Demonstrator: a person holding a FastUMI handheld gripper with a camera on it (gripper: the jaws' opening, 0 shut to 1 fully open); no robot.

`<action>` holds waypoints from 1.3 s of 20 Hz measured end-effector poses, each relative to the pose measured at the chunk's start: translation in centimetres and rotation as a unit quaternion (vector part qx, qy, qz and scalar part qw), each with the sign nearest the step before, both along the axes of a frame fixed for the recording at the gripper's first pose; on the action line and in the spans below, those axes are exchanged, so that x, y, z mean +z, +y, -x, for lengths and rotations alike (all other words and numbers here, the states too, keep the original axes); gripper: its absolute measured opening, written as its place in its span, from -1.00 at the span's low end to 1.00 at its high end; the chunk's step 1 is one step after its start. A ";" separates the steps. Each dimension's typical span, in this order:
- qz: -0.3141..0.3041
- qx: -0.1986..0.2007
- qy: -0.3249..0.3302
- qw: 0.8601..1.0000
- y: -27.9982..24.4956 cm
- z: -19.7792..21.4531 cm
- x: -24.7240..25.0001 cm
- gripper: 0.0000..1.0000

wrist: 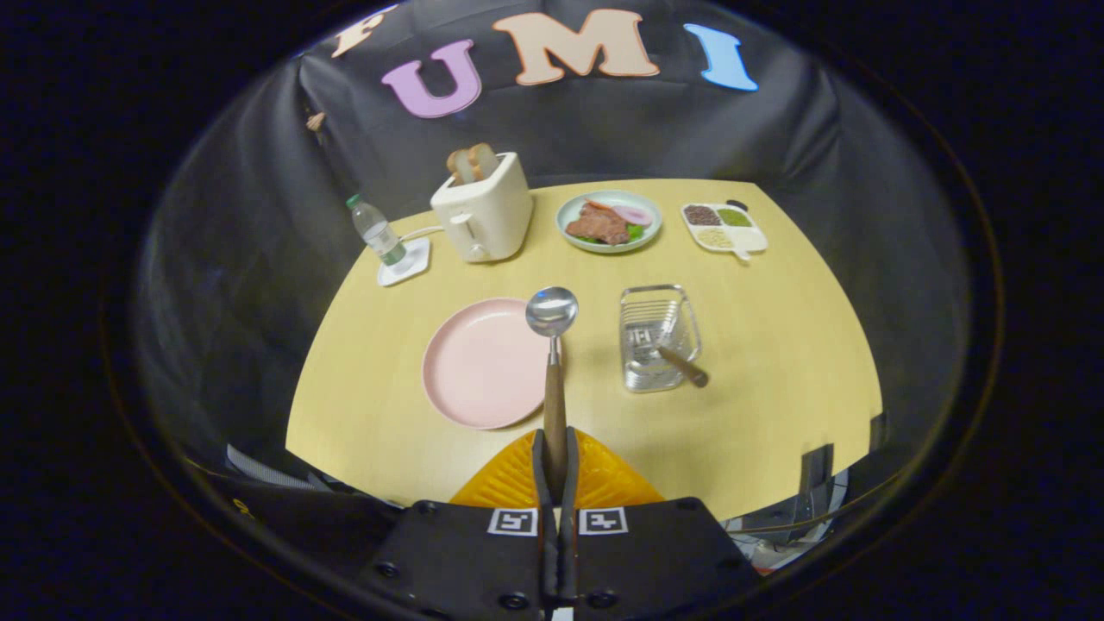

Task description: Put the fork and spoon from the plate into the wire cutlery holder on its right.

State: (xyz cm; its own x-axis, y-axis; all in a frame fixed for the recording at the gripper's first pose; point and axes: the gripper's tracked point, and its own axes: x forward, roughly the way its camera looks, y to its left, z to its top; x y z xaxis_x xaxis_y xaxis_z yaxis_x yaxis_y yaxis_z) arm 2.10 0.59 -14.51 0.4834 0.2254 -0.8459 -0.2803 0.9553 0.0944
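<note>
The gripper (555, 448) clamps the spoon (553, 345) by its handle, bowl forward above the plate (483, 362); the holder (657, 338) already has the fork (683, 366).

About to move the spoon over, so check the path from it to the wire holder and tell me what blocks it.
Nothing visible blocks it. The gripper is shut on the spoon, raised by the pink plate's right rim. Bare table lies between it and the wire holder. A wooden handle already leans out of the holder's near right corner.

Glossy metal spoon (552, 311), wooden handle; matt wooden table (776, 345).
</note>
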 end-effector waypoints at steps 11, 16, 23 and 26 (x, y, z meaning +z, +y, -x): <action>0.066 0.006 0.090 0.994 -7.0 -5.6 -0.7 -0.93; 0.083 0.026 0.149 0.985 -8.0 -6.3 -2.5 -0.92; 0.093 0.053 0.180 0.978 -8.4 -6.4 -3.5 -0.82; 0.089 0.056 0.174 0.979 -8.4 -6.6 -3.4 -0.68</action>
State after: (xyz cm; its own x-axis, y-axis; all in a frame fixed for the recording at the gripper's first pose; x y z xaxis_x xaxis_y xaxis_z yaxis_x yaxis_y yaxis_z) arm 8.69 -7.82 -17.95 0.1389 0.0941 -0.9858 -0.3656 0.9300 0.0372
